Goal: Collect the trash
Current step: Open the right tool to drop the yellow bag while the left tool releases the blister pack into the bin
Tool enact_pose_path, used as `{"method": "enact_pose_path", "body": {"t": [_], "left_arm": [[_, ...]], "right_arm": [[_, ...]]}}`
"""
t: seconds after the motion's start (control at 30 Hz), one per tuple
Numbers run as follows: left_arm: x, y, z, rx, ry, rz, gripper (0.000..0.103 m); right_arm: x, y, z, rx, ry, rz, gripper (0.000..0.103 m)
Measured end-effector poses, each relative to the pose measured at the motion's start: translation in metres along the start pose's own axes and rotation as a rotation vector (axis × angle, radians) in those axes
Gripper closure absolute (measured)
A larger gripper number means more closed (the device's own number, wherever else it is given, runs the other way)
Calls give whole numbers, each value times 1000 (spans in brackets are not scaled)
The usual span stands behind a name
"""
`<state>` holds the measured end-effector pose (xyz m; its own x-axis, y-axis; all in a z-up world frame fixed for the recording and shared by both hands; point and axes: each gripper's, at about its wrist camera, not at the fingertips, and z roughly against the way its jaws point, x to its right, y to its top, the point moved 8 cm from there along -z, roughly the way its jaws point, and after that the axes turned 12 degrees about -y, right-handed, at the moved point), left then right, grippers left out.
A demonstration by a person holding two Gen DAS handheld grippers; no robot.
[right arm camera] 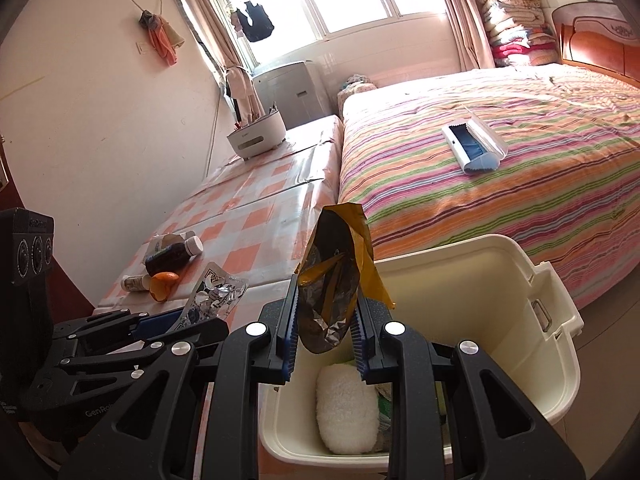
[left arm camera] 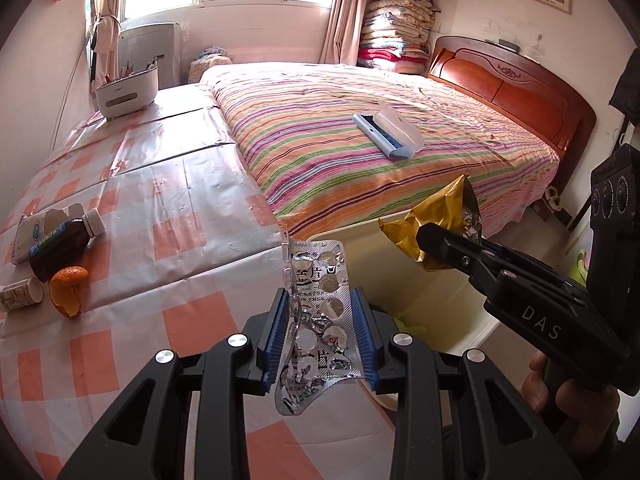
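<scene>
My left gripper is shut on an empty silver pill blister pack, held upright at the table's edge next to the cream trash bin. My right gripper is shut on a crumpled yellow foil wrapper, held over the open bin; the wrapper also shows in the left wrist view. The bin holds a white fluffy item and other scraps. The left gripper with the blister pack shows at the left of the right wrist view.
On the checked tablecloth lie a dark bottle, a torn white packet, orange peel and a small paper cup. A white container stands at the far end. A blue-and-white brush lies on the striped bed.
</scene>
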<state>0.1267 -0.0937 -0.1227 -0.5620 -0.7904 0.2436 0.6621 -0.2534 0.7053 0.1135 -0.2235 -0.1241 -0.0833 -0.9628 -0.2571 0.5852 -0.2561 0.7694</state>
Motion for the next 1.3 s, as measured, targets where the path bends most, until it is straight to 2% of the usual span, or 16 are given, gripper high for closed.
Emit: {"method": "enact_pose_path", "body": {"t": [0.2,0.3,0.57,0.73,1.2,1.23,1.3], "left_arm": [[10,3,-13,-22,-21,-15,72],[14,5,-19,-34,-30,-24,72],[22,12,-31,-46,-56,-45,72],[25,13,-39,-59,-73,-43,72],[37,18,-55,-84,-114,-54,71],[38,19,-57,-93,-120,-57,70],[40,19,-58,-101,-124,-61,46]], "right_arm": [[23,5,4,12,-35,-46,80],[33,6,5,13,-41,-78,73],[49,15,11,51,-62,-138,71],[59,20,16,77,-74,-180,58],[73,25,15,89,-87,-240,56],[73,25,14,88,-88,-244,55],[74,27,13,90,-91,-251,54]]}}
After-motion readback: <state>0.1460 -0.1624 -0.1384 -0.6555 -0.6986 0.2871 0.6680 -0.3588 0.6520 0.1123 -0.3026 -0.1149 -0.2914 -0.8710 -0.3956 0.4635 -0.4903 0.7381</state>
